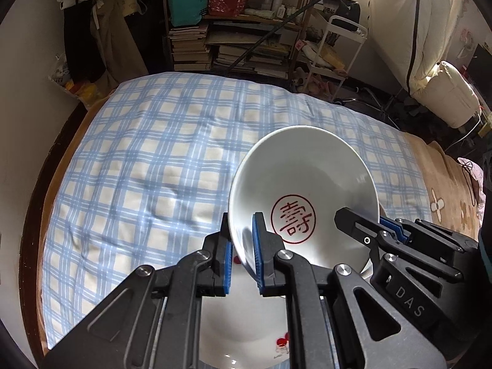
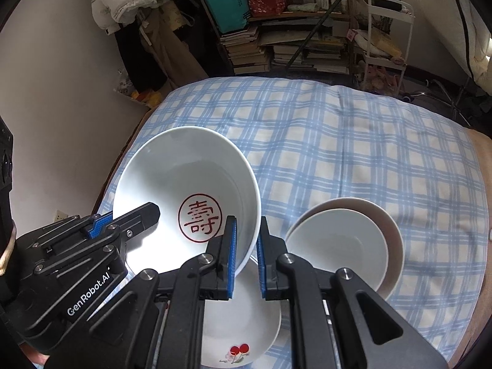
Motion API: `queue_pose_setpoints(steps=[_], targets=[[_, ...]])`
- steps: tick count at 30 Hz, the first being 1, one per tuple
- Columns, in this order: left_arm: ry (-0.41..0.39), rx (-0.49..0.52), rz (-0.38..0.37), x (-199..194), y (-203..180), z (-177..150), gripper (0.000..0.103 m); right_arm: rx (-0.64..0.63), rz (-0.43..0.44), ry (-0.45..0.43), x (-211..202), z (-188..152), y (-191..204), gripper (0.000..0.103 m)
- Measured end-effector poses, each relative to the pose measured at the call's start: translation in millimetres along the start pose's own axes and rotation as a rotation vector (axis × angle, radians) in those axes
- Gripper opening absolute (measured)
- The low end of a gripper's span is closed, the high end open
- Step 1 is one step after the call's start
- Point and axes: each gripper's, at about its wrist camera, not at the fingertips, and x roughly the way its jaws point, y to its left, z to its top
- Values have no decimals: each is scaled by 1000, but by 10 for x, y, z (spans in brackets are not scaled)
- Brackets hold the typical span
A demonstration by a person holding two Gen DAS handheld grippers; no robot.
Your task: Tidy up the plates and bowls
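Both claws (image 1: 242,252) pinch the tilted bowl's (image 1: 303,166) rim.

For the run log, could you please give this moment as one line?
left gripper: shut on bowl rim | right gripper: shut on opposite rim | bowl: tilted over cherry plate | stacked bowls: on checked cloth

My room's a mess, so here's the layout going off the bed (image 1: 172,153) with its blue-and-cream checked cover. Behind its far end stands a wooden bookshelf (image 1: 246,27) stuffed with stacked books, a teal bag and a red one on top. Left of that, coats hang against the plain white wall (image 1: 27,70). Right of the shelf is a white wire cart (image 1: 341,49), then pale drapes.
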Motion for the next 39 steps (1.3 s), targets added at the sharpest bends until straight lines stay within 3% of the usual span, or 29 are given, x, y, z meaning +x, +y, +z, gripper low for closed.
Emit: queue_pose_setpoints(steps=[17, 26, 39], targets=[[0, 84, -88, 98, -710, -182, 12, 74, -73, -65, -473, -244, -596, 14], [11, 155, -62, 262, -947, -250, 12, 90, -88, -90, -424, -410, -817, 14], [66, 174, -54, 503, -1009, -337, 13, 125, -48, -47, -238, -524, -1028, 14]])
